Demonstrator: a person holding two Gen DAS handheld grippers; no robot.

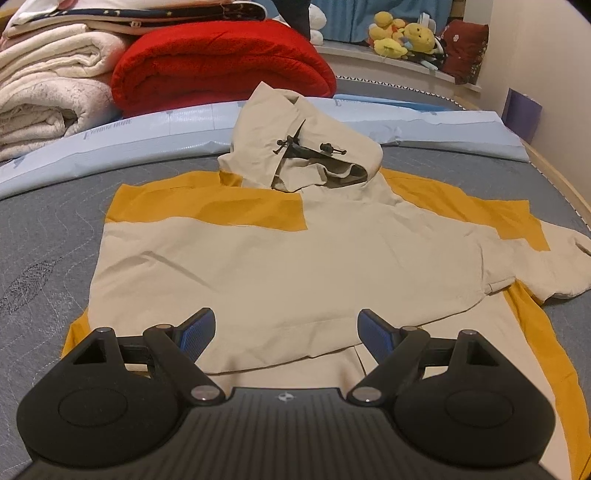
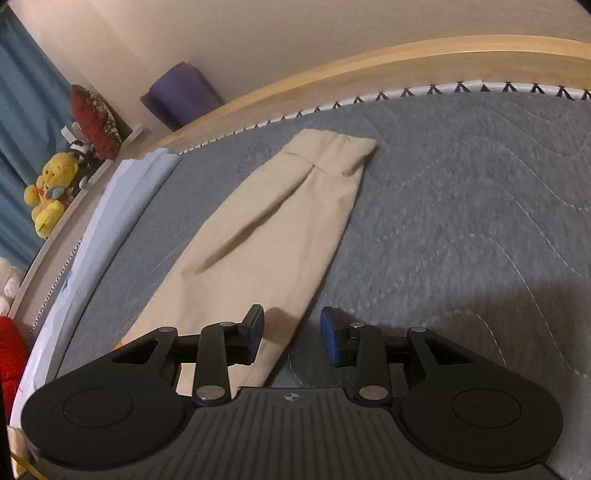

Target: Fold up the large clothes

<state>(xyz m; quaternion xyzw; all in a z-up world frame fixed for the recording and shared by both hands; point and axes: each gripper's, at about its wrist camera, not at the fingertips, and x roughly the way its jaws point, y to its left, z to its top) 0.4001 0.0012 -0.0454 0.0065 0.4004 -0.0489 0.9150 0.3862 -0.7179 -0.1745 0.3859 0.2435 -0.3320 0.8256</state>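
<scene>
Faintly, mirrored lettering on blue plastic sheet.

red blanket | white quilts | plush toys | purple box

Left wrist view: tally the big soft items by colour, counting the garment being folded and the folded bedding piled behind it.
Cream and mustard: 1, the hooded jacket
Red: 1, the red blanket
White: 1, the white quilt
Navy with stars: 1, the starred blanket
Total: 4
</scene>
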